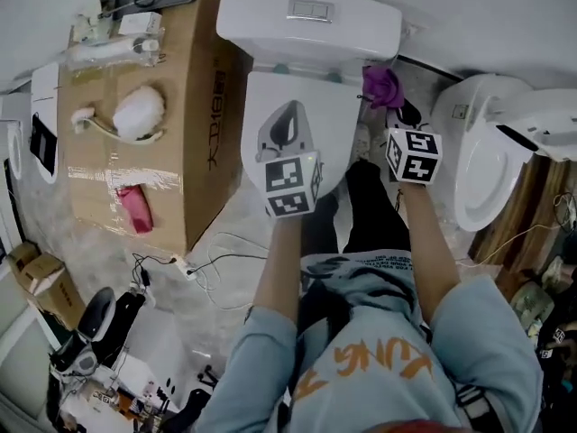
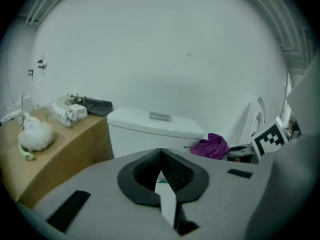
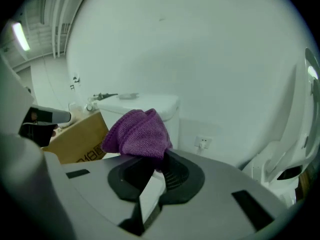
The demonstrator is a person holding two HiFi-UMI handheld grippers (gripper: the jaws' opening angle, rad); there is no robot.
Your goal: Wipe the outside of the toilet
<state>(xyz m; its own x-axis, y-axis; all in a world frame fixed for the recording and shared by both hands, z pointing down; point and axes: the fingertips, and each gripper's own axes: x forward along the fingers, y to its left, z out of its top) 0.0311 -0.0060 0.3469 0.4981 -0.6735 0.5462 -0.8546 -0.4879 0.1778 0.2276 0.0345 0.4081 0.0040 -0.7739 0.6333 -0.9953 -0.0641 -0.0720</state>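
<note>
The white toilet stands with its tank (image 1: 311, 21) at the top and its lid (image 1: 334, 115) down. My left gripper (image 1: 288, 108) hovers over the lid, pointing at the tank (image 2: 155, 129). Its jaws are shut with nothing between them (image 2: 161, 151). My right gripper (image 1: 389, 104) is at the toilet's right side near the tank, shut on a bunched purple cloth (image 1: 382, 86). The cloth (image 3: 137, 133) bulges out above the right gripper (image 3: 159, 156). In the left gripper view the cloth (image 2: 210, 146) shows right of the tank.
A big cardboard box (image 1: 135, 142) with white items and a pink piece stands close on the toilet's left. A second toilet (image 1: 491, 161) with its lid raised is at the right. Cables (image 1: 198, 269) lie on the floor. A wall socket (image 3: 202, 143) sits low behind.
</note>
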